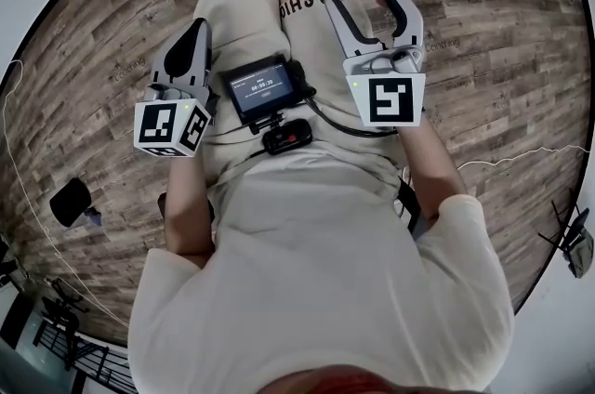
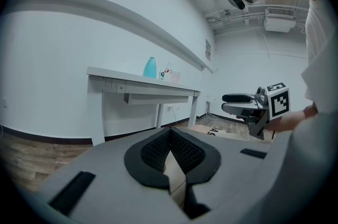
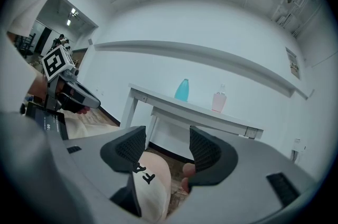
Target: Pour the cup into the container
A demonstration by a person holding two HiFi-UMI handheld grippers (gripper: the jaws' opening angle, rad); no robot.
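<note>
Pouring not yet begun: seated well short of the long white table (image 3: 153,97), left gripper (image 2: 170,138) with jaws together, right gripper (image 3: 166,136) with jaws apart, empty. On the table, a teal bottle (image 3: 181,90) beside a pink bottle (image 3: 219,100); no cup clearly made out. Next, likely: closing in on the table.

Matt wood-plank floor (image 1: 483,58), soft cloth shorts (image 1: 237,20)
</note>
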